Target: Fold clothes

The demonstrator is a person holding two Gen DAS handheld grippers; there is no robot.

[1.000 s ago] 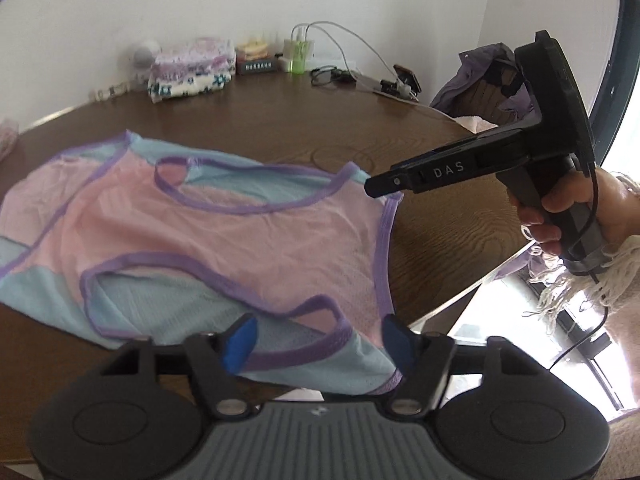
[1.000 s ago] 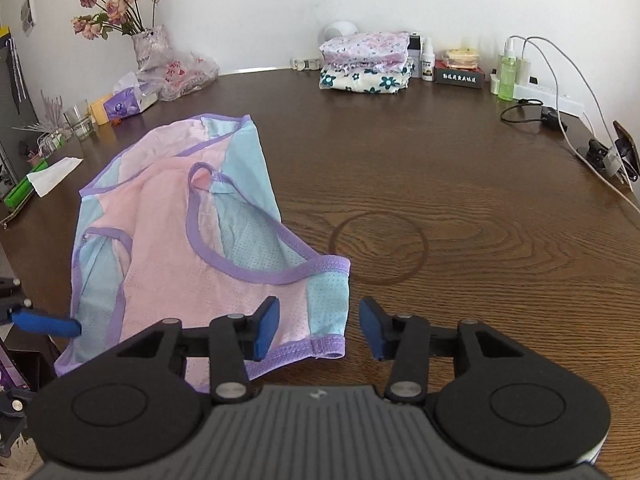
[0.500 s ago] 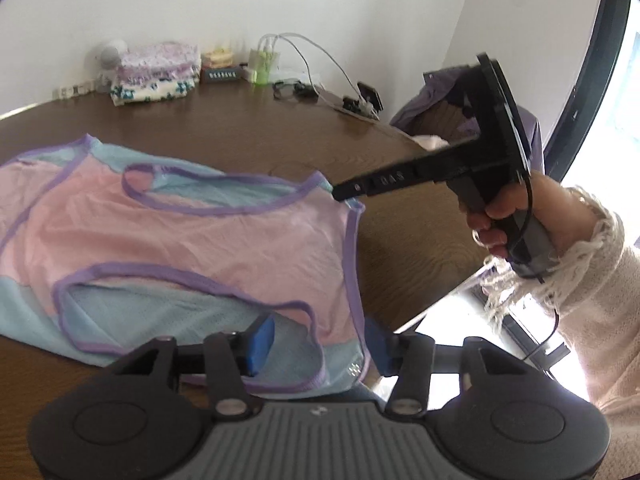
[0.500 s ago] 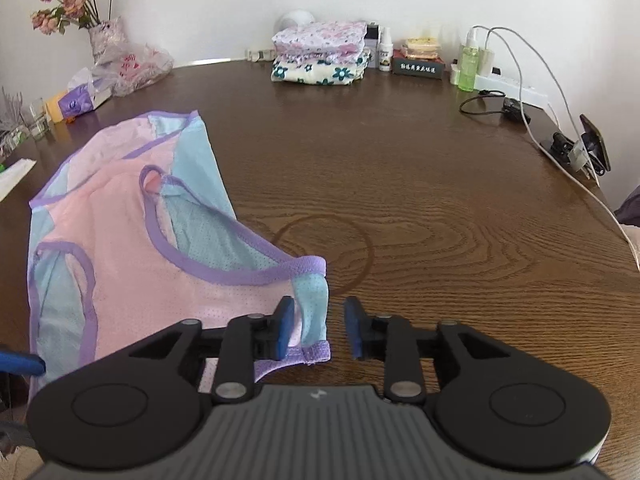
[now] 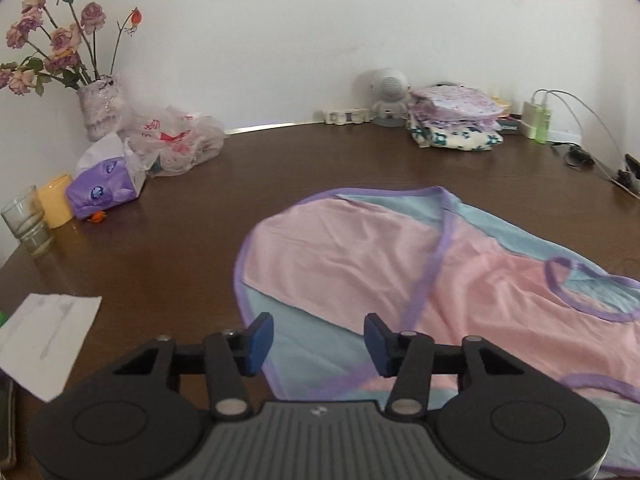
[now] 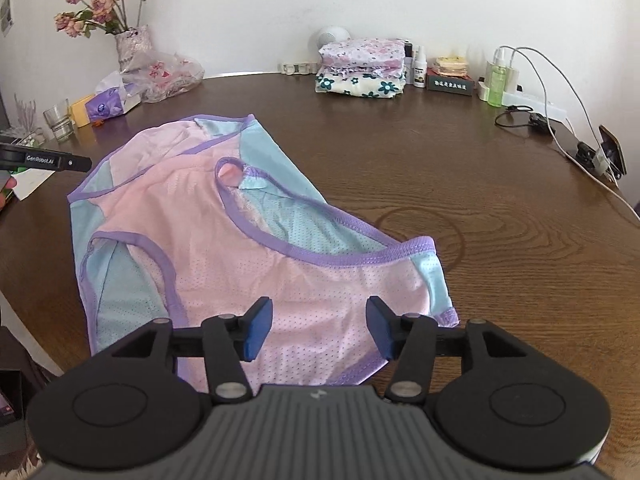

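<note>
The pink and blue garment lies flat on the brown table. Over its near edge, the right gripper is opening, the left gripper closing, both holding nothing. "GenRobot.AI" is printed on the left gripper's finger.

Garment flat on table; folded stack behind.

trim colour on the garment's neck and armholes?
Purple binding on the pink-and-light-blue garment; clearest in the right wrist view.
</note>
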